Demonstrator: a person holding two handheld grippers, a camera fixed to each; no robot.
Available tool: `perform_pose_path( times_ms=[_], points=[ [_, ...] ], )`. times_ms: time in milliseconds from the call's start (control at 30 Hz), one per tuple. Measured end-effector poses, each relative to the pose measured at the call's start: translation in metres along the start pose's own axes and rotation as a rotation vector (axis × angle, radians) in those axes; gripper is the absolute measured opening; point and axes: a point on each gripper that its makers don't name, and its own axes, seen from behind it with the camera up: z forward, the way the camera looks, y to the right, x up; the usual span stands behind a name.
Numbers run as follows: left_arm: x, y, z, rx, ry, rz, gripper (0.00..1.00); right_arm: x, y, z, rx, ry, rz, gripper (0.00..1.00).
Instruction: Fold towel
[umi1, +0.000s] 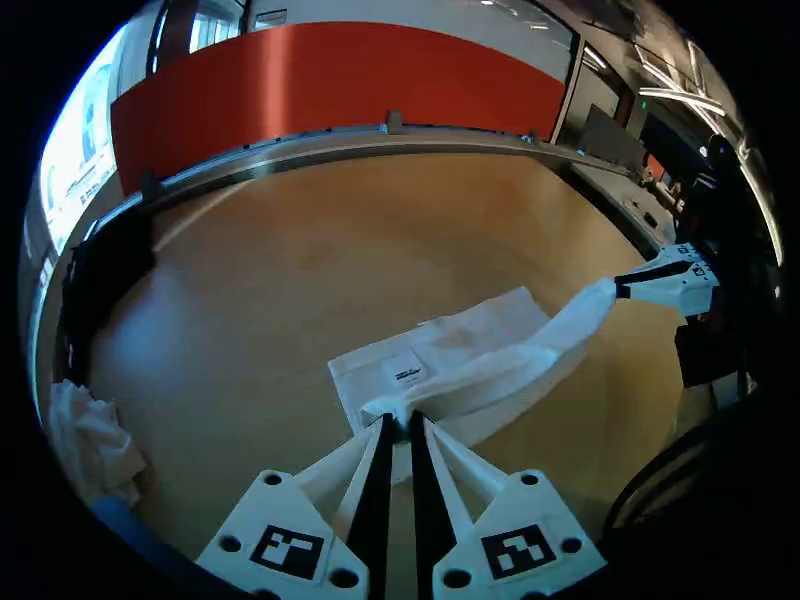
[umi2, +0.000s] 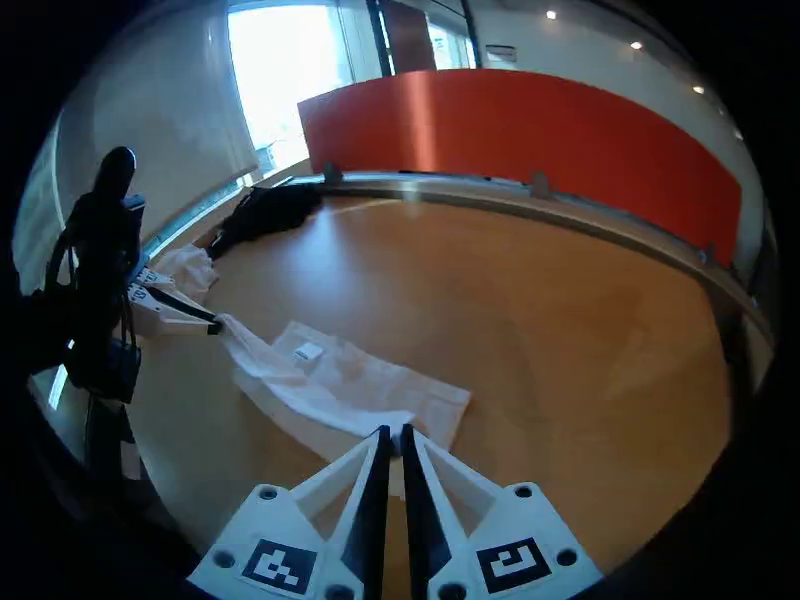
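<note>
Left gripper view showed the thin white cloth towel (umi1: 470, 350) lying mid-frame on the pale wooden table (umi1: 300, 260), its lifted edge pinched in the pressed-together jaws of the left gripper (umi1: 398, 425), low centre, and the right gripper (umi1: 620, 288), at right; soft and light, it seemed best held by corners.

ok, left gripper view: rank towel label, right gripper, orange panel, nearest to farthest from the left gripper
1. Label: just ahead, on the towel.
2. Right gripper: far right, holding the towel's other end.
3. Orange panel: at the back.
</note>
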Motion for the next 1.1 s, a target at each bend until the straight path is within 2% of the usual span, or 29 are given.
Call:
perform_pose_path(
  times_ms=[267,667,767,867,1000,1100],
  points=[
    [-0.003,-0.014,0.036,-0.009,-0.041,-0.003,0.12,-0.008,0.018,0.033,-0.014,-0.048,0.019,0.09],
    [-0.008,-0.029,0.073,0.004,-0.066,-0.014,0.15,-0.017,0.037,0.067,-0.047,-0.079,0.036,0.09],
    [-0.006,-0.035,0.080,0.020,-0.061,-0.018,0.21,-0.016,0.043,0.073,-0.063,-0.075,0.042,0.11],
    [-0.003,-0.039,0.084,0.031,-0.057,-0.022,0.26,-0.015,0.048,0.076,-0.083,-0.069,0.037,0.17],
    [-0.002,-0.045,0.087,0.048,-0.055,-0.022,0.41,-0.014,0.054,0.078,-0.108,-0.062,0.025,0.27],
    [0.000,-0.048,0.086,0.060,-0.045,-0.017,0.59,-0.012,0.058,0.078,-0.126,-0.053,0.022,0.35]
  ],
)
